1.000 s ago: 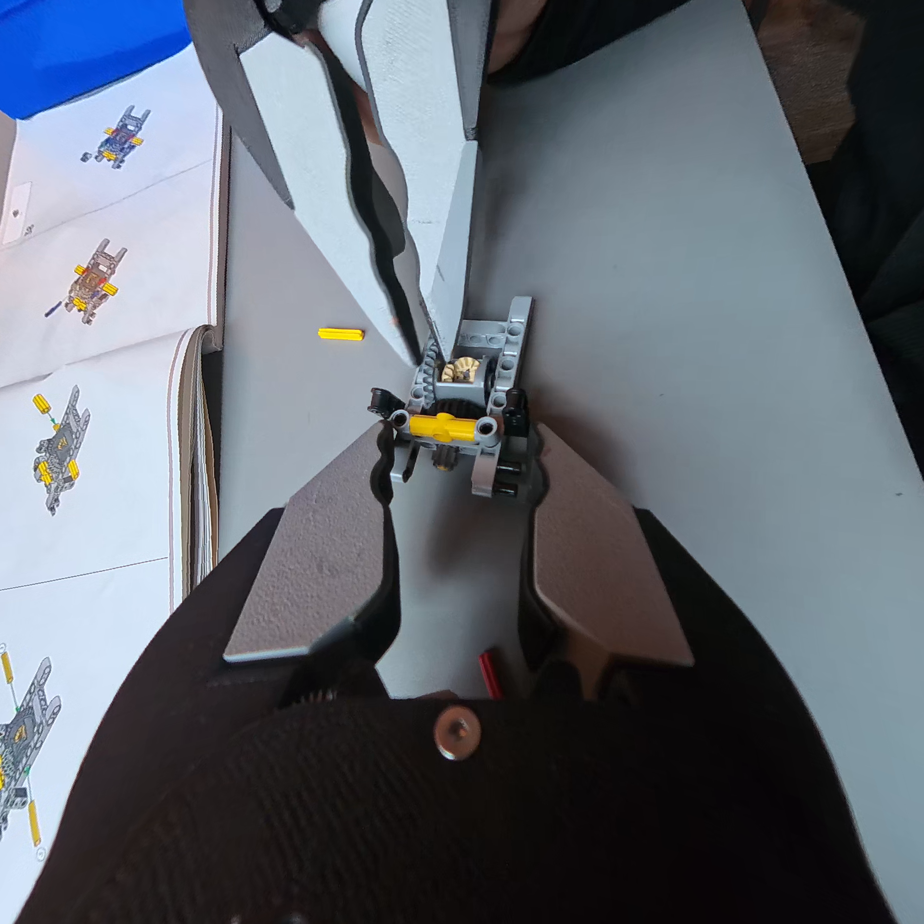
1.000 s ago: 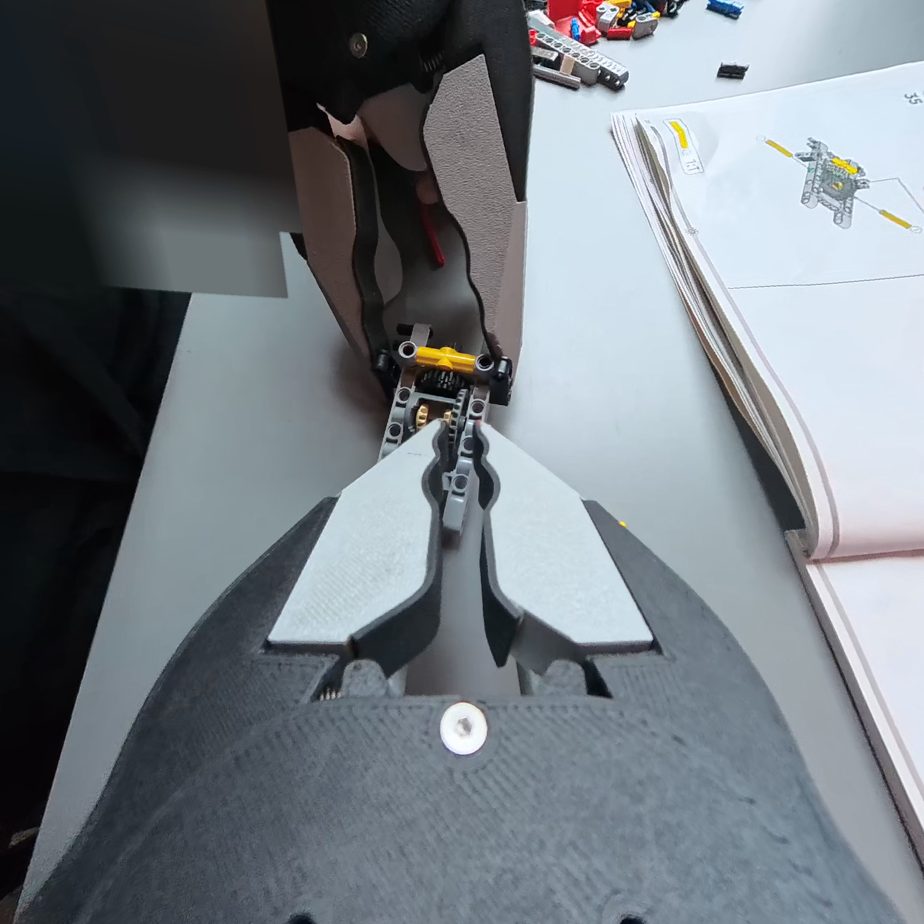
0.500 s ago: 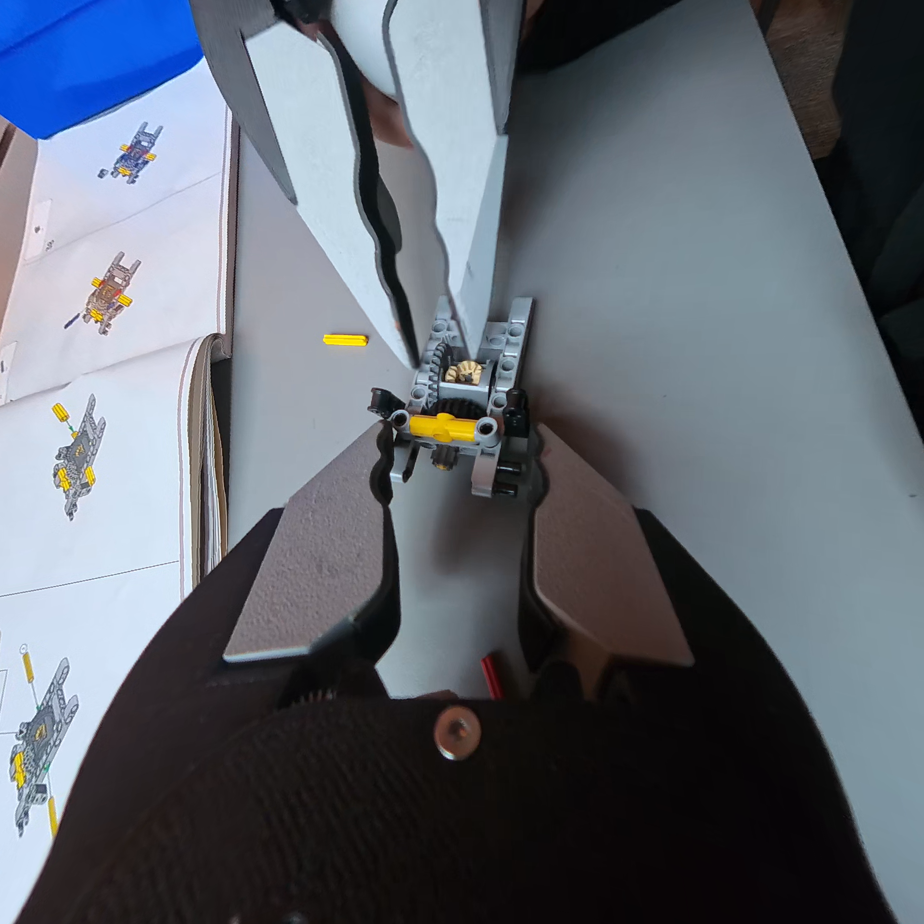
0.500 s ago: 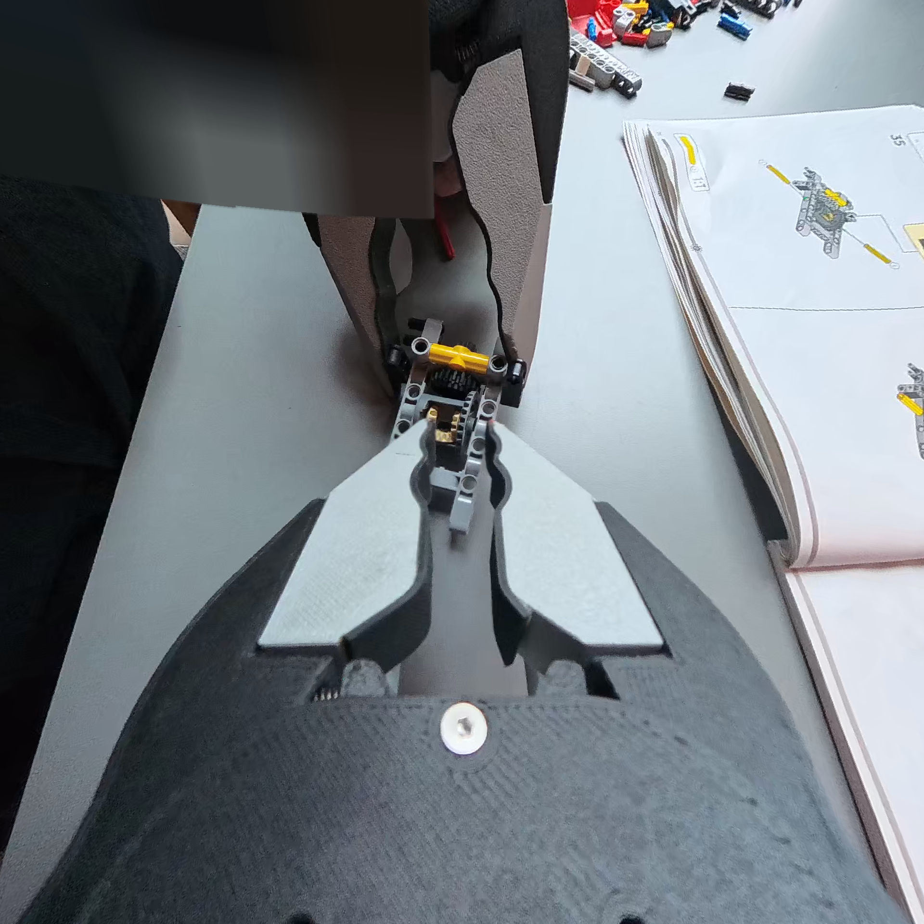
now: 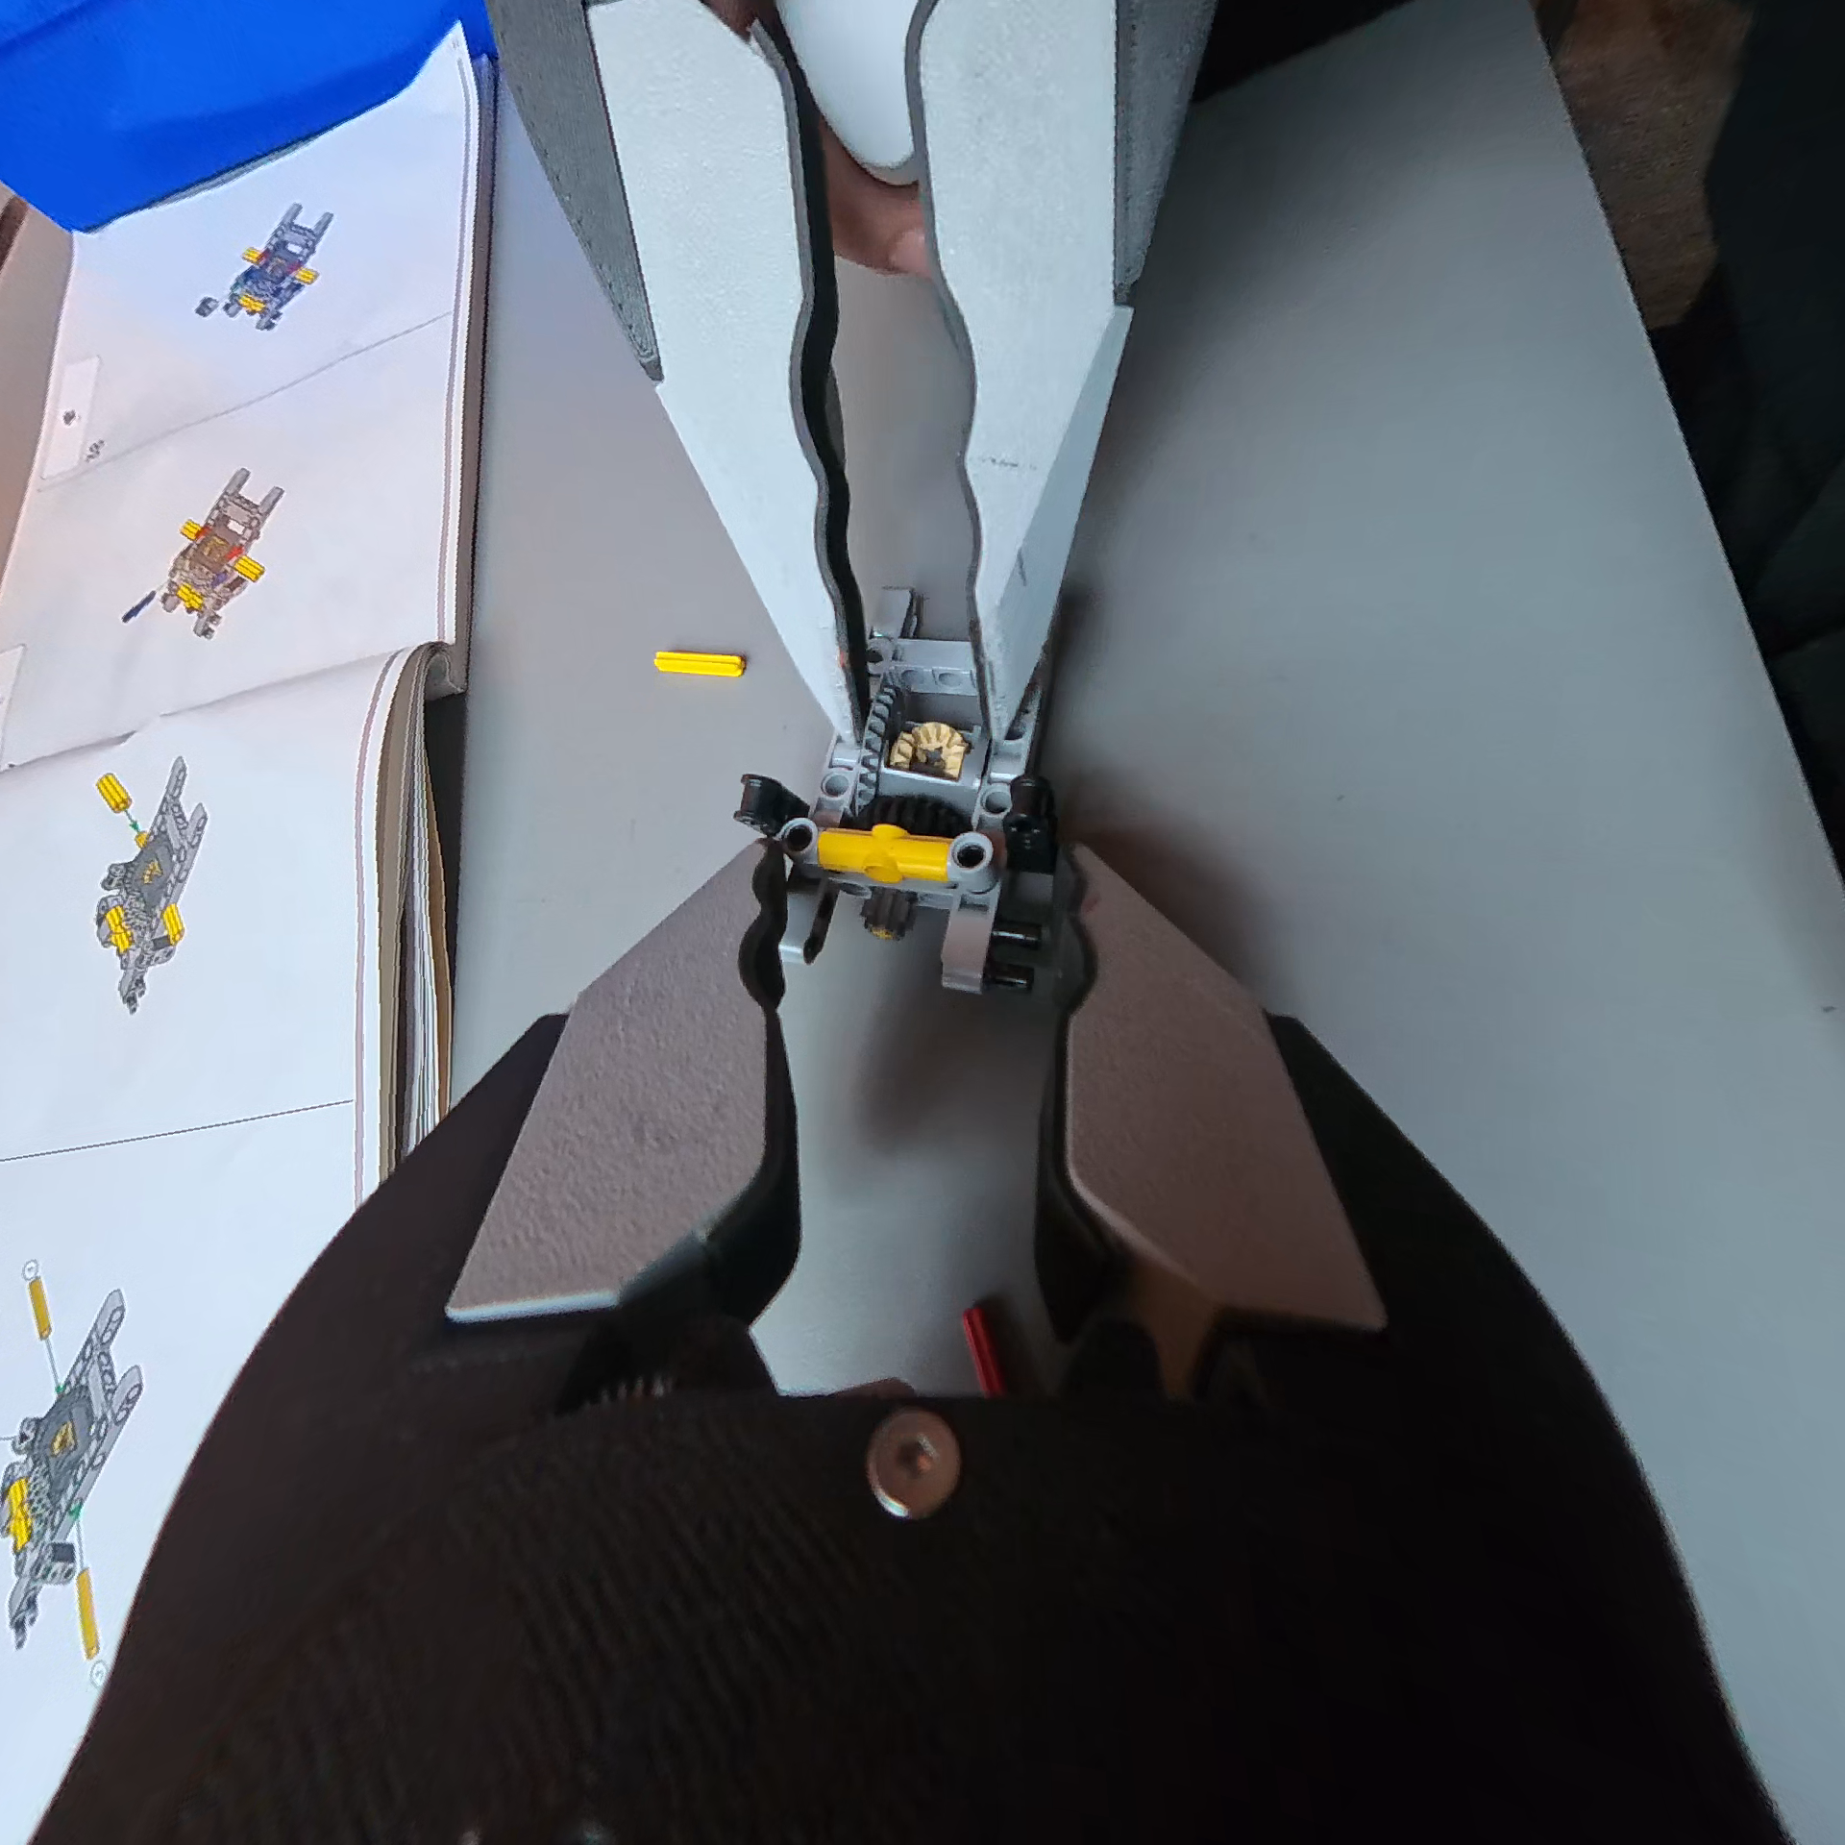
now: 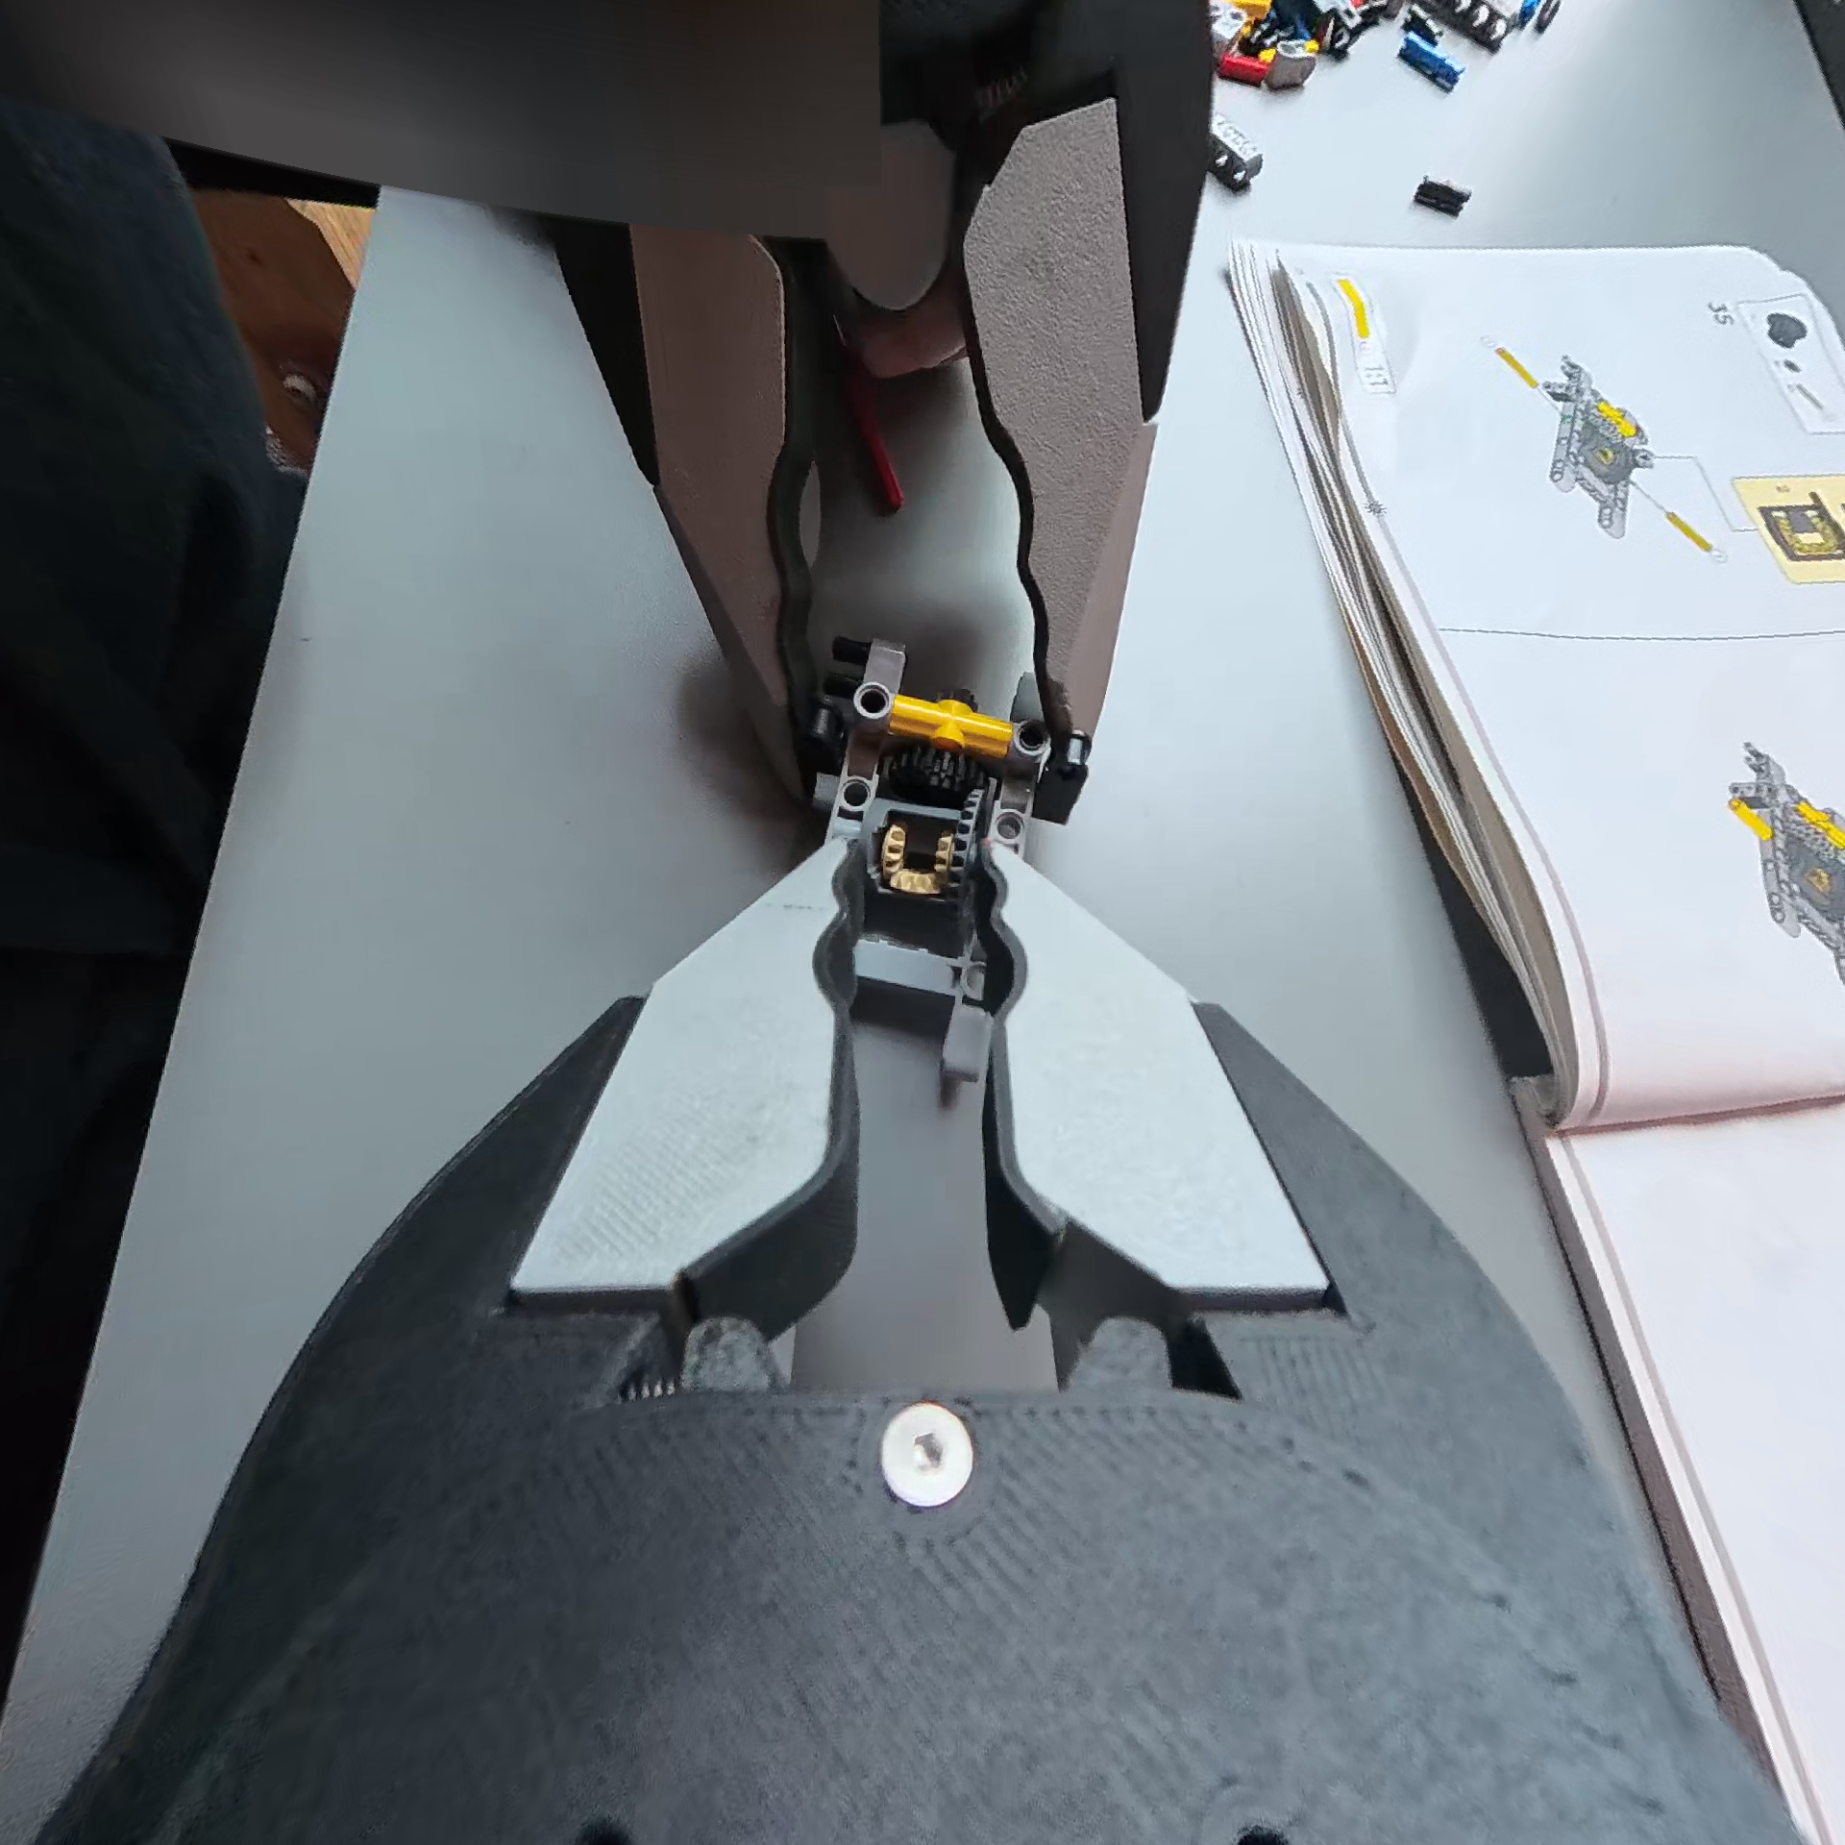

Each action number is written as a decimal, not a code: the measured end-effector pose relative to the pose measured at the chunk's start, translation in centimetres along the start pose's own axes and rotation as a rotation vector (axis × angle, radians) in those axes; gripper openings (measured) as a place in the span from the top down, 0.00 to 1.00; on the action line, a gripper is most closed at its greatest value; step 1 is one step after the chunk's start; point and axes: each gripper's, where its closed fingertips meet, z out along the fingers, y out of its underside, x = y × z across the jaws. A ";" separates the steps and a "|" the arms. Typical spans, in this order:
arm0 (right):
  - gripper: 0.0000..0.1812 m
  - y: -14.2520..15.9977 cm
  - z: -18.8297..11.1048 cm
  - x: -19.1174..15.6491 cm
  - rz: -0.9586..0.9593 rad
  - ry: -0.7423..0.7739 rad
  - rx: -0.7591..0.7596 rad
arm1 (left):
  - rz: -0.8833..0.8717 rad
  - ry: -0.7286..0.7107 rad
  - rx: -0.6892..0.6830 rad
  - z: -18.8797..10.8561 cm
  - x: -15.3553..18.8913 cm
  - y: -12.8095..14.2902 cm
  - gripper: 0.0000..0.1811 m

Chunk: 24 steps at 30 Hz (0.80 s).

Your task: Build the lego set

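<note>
The grey table runs under everything I see, with the open instruction booklet lying along one side and a scatter of loose bricks at the far end in my right wrist view.

My left gripper is spread wide around the near end of the lego assembly, its two brown fingers bracketing the grey frame; the pads sit right against the black pins at either side, so it looks to be gripping the piece across its width.

My right gripper comes in from the opposite end, parted only partway. Its pale grey fingertips flank the far arms of the frame, seemingly touching the beams on both sides, though I cannot tell how firmly they press.

The assembly sits on the table between the two grippers: a grey beam frame with a yellow cross connector across the front, a black gear behind it and a tan bevel gear in the middle.

A loose yellow axle lies on the table between booklet and assembly. A small red axle lies deep between my left fingers.
</note>
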 end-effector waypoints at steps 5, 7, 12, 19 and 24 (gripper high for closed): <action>0.88 -0.2 -0.6 0.4 0.029 -0.003 0.030 | 0.000 0.001 0.000 0.0 0.0 0.0 0.72; 0.87 -0.6 -1.1 0.6 0.063 -0.026 0.067 | 0.002 0.000 0.001 0.0 0.0 0.0 0.72; 0.87 0.6 -2.4 2.9 0.147 0.022 0.054 | 0.001 0.003 0.001 0.0 0.0 0.0 0.72; 0.92 5.4 -4.1 7.1 0.428 0.026 -0.133 | 0.001 0.004 0.001 0.0 0.0 0.0 0.72; 0.93 4.6 -4.4 6.5 0.310 -0.086 -0.184 | 0.004 0.003 0.002 0.0 0.1 0.0 0.72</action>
